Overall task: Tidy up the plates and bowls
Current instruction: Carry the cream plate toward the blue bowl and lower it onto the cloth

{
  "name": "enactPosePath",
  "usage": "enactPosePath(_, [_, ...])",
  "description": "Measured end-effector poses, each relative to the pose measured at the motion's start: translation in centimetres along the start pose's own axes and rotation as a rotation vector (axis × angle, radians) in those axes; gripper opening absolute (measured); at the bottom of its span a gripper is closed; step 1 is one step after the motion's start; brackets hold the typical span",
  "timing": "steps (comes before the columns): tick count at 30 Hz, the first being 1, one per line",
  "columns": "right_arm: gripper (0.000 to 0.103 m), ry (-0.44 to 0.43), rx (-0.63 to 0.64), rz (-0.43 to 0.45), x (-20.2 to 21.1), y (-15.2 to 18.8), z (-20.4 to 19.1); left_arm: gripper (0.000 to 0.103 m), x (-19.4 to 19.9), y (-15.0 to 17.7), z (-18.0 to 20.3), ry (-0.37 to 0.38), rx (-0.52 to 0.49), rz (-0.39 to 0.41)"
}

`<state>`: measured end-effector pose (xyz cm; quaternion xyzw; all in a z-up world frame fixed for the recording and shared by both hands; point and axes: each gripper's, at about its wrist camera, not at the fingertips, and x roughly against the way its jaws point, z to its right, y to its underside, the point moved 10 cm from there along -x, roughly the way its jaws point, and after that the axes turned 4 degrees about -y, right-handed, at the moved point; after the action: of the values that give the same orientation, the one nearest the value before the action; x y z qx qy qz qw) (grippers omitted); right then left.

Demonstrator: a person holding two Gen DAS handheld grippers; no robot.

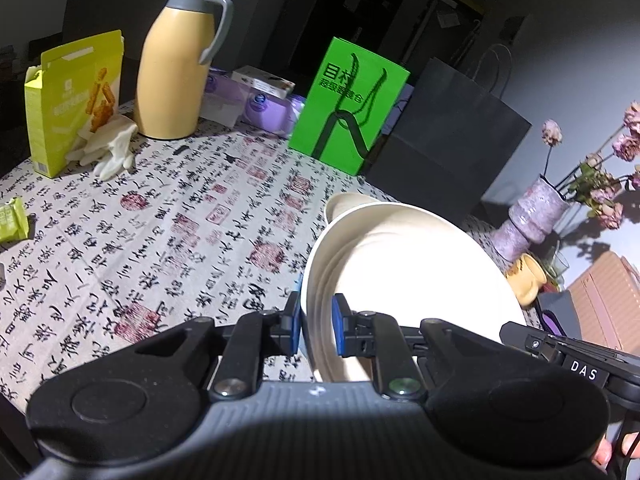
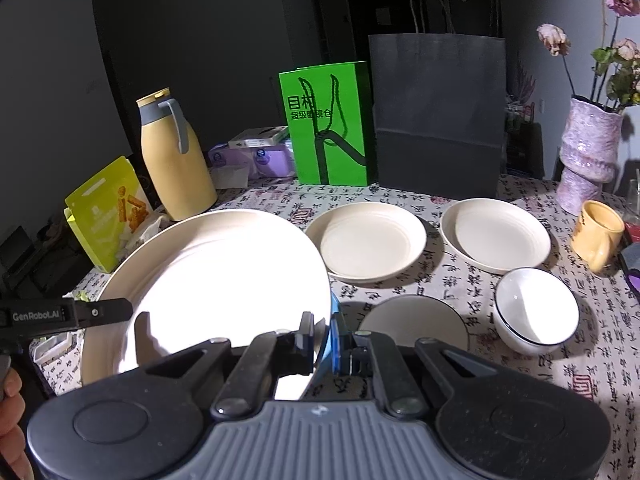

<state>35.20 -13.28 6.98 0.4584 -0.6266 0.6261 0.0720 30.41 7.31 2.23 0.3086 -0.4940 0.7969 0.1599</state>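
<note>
I hold one large cream plate (image 1: 408, 280) between both grippers, tilted above the table. My left gripper (image 1: 316, 320) is shut on its left rim, blue pads on either side of the edge. My right gripper (image 2: 322, 336) is shut on the right rim of the same plate (image 2: 208, 280). Each gripper shows at the edge of the other's view: the right one (image 1: 560, 352), the left one (image 2: 80, 316). Two smaller cream plates (image 2: 372, 240) (image 2: 496, 232) lie side by side further back. A white bowl with a dark rim (image 2: 536, 312) stands at the right, and a round grey dish (image 2: 416, 320) lies just past my right fingers.
A yellow thermos jug (image 2: 176, 160), a green paper bag (image 2: 328, 128) and a black paper bag (image 2: 436, 116) line the back of the table. A snack box (image 2: 108, 212) stands at the left. A purple vase (image 2: 588, 148) and yellow mug (image 2: 596, 236) are at the right. White gloves (image 1: 108, 148) lie by the jug.
</note>
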Motion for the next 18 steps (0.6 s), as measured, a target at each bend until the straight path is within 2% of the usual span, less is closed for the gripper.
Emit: enactPosePath(18, [0.008, 0.053, -0.078, 0.010, 3.7, 5.0, 4.7, 0.016, -0.9, 4.9, 4.0, 0.062, -0.076, -0.080])
